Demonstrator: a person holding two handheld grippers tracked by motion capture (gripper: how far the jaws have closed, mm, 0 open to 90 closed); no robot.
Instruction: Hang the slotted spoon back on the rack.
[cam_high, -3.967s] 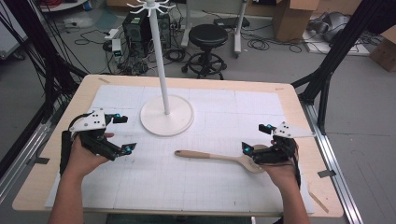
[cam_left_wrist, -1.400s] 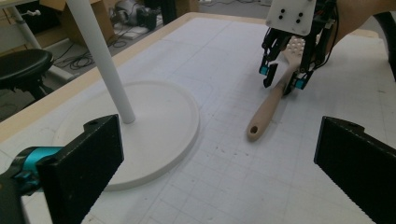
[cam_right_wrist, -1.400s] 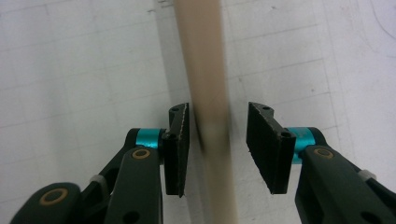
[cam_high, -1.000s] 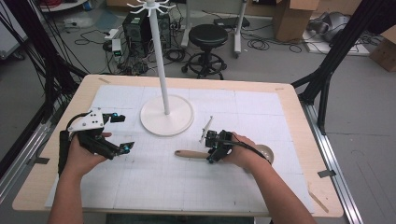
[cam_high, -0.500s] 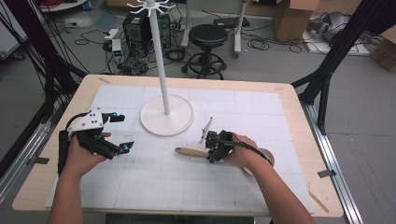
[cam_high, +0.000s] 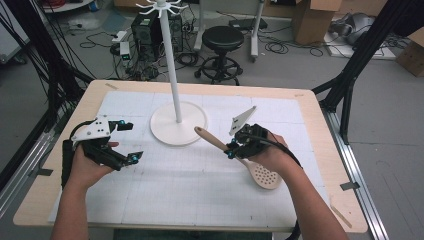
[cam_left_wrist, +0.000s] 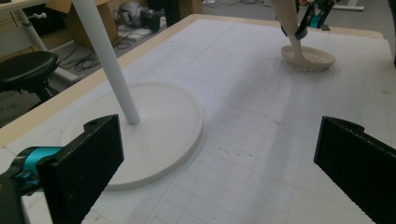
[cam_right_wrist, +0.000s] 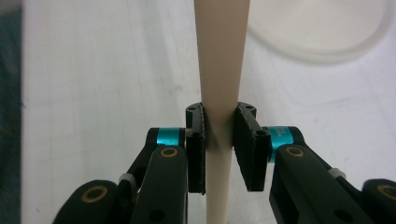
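- A person is sitting at a pale wooden table (cam_high: 320, 130) that is covered by a white gridded mat (cam_high: 190, 190), and is holding a two-jaw gripper in each hand.
- The right gripper (cam_high: 231, 150) is clamping the handle of a beige slotted spoon (cam_high: 235, 157); its jaws are pressing on both sides of the handle, as the right gripper view is showing (cam_right_wrist: 219, 140).
- The spoon is tilting: its handle end is pointing up and toward the far left, while its perforated bowl is lying low at the near right, resting on the mat in the left gripper view (cam_left_wrist: 308, 57).
- The left gripper (cam_high: 127, 141) is resting over the left part of the mat with its jaws spread wide and nothing between them.
- A white stand (cam_high: 173, 85), a tall pole on a round base, is standing on the far middle of the mat, just beside the spoon's handle tip.
- Beyond the table, a black stool (cam_high: 223, 37) and cables are sitting on the floor.
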